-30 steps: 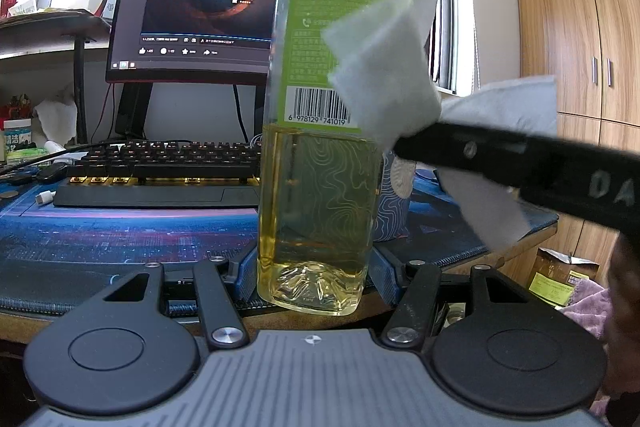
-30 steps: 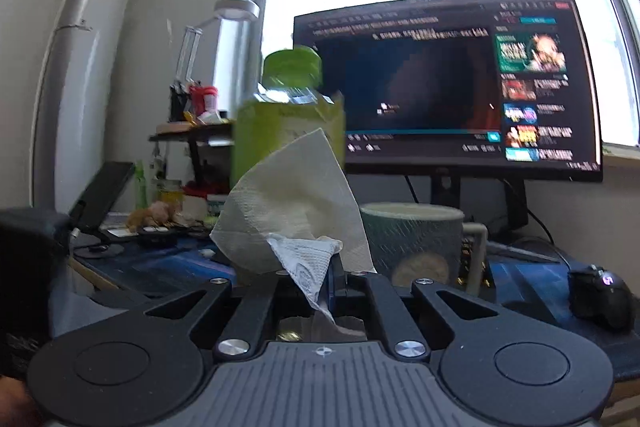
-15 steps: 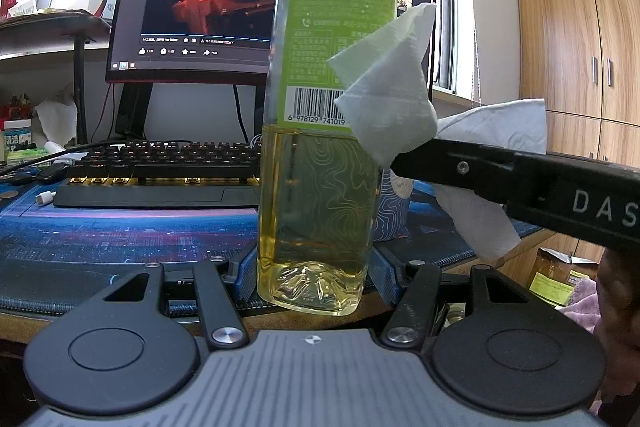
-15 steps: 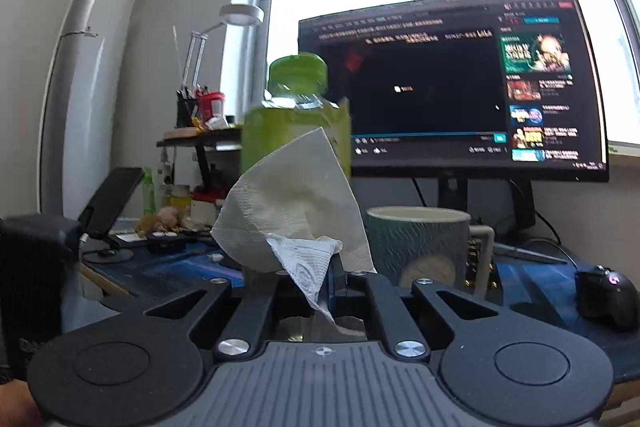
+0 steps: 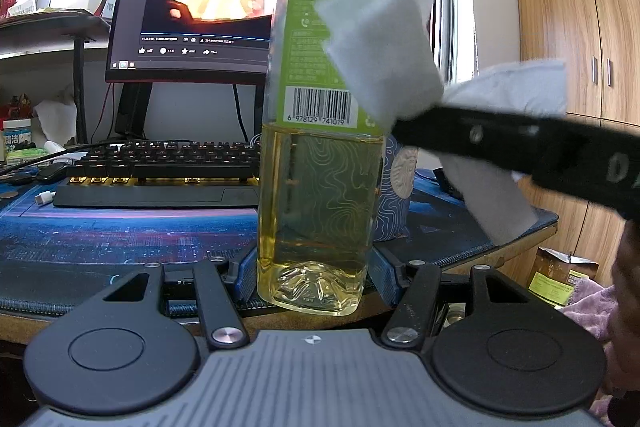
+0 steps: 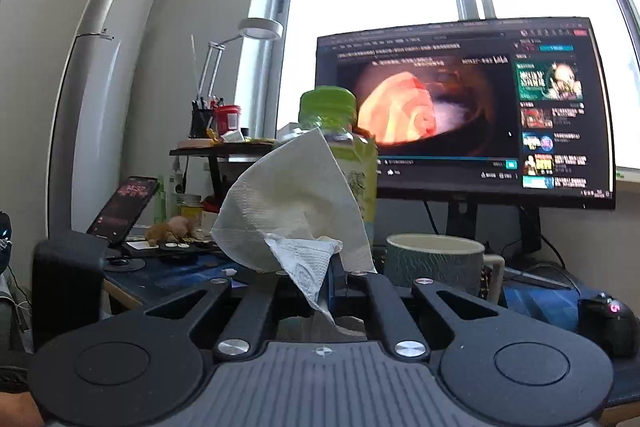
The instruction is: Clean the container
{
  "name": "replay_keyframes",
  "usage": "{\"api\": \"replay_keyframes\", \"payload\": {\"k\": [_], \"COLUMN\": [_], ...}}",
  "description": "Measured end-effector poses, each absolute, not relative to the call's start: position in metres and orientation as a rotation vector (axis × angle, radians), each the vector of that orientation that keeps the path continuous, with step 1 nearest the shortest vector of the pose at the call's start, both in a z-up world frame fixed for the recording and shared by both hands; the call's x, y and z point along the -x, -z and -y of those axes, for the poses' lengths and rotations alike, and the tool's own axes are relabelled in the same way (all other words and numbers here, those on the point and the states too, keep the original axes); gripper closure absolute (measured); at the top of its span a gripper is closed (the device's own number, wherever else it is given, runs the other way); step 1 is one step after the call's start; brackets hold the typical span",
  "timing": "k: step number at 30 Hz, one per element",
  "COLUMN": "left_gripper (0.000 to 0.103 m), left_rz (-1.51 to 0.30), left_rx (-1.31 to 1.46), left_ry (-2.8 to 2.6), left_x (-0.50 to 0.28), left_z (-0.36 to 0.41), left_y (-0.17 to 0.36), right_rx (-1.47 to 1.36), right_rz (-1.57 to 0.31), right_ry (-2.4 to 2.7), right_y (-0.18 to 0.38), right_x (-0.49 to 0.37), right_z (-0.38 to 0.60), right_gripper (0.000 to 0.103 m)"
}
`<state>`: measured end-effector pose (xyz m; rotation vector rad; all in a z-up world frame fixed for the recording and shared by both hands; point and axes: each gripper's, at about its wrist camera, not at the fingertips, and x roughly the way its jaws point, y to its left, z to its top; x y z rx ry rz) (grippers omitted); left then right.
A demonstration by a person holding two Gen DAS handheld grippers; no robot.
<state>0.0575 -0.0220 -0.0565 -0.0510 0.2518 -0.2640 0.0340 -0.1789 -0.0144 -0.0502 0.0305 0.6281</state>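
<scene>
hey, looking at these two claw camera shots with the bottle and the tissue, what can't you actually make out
- Left wrist view: the bottle cap is cut off by the top edge.
- Left wrist view: the right claw is motion-blurred, so whether the tissue touches the label is unclear.
- Right wrist view: the tissue hides the bottle's lower body and the left claw.
- Both views: the monitor text is too small to read.

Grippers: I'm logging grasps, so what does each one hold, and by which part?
The left gripper clamps the bottle by its base. The right gripper pinches the tissue near its bunched lower end.
</scene>
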Motion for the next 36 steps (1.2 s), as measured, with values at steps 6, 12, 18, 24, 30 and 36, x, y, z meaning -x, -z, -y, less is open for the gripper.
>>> {"api": "replay_keyframes", "payload": {"k": [6,12,18,24,30,36], "left_gripper": [0.042,0.042,0.042,0.042,0.042,0.042], "left_rz": [-0.252,-0.253,-0.254,-0.252,-0.252,-0.251], "left_rx": [0.051,0.048,0.050,0.049,0.050,0.051], "left_ry": [0.264,0.264,0.265,0.265,0.265,0.266], "left_x": [-0.058,-0.058,-0.058,-0.058,-0.058,-0.058], "left_z": [0.022,0.022,0.022,0.022,0.022,0.021], "left_y": [0.056,0.056,0.056,0.056,0.056,0.056], "right_rx": [0.033,0.045,0.054,0.036,0.036,0.035], "right_rz": [-0.071,-0.050,-0.015,-0.065,-0.064,-0.002], "right_ry": [-0.607,-0.613,-0.636,-0.611,-0.609,-0.642], "right_y": [0.022,0.017,0.011,0.022,0.022,0.010], "right_x": [-0.045,-0.039,-0.030,-0.045,-0.043,-0.028], "right_z": [0.185,0.182,0.178,0.184,0.184,0.180], "right_gripper": [0.097,0.097,0.097,0.097,0.097,0.097]}}
